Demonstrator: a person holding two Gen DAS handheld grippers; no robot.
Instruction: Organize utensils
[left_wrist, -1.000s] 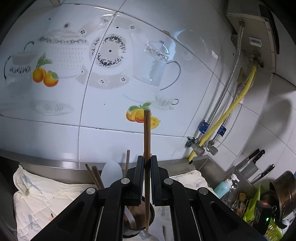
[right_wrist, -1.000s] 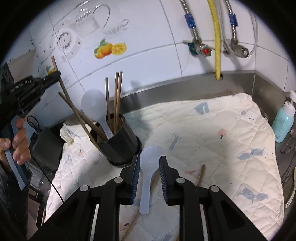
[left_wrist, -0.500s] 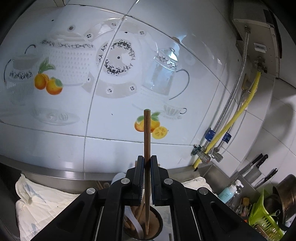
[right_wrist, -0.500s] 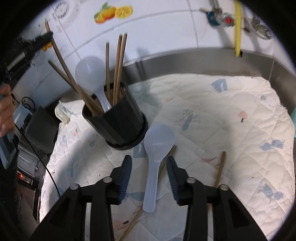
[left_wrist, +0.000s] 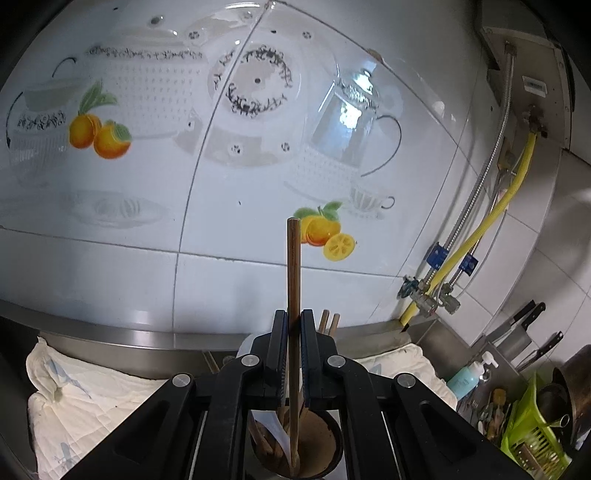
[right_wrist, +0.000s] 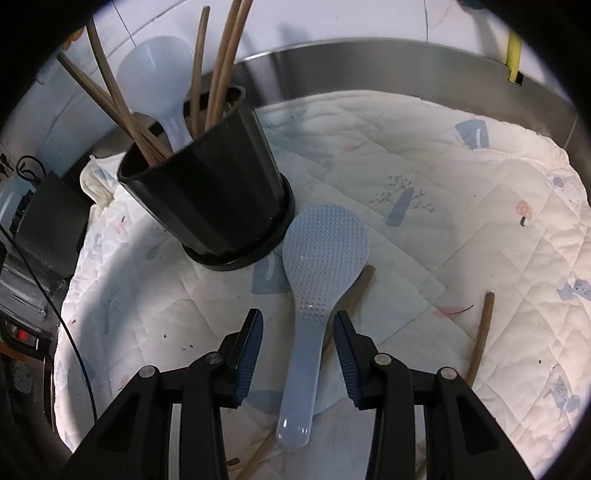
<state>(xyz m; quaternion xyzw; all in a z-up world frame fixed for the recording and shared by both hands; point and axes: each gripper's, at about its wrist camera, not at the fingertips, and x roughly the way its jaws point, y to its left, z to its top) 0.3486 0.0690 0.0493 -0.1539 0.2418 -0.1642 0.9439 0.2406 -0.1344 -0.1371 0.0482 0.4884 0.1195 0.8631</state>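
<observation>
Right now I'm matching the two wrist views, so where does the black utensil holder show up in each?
Left wrist: the black utensil holder is at bottom centre, seen from above behind the left gripper, which holds a chopstick over it.
Right wrist: upper left, standing on the quilted cloth.
Shared landmark: the yellow hose.

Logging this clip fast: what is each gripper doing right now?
Left gripper: shut on a chopstick above the black holder.
Right gripper: open, straddling the rice paddle handle.
</observation>
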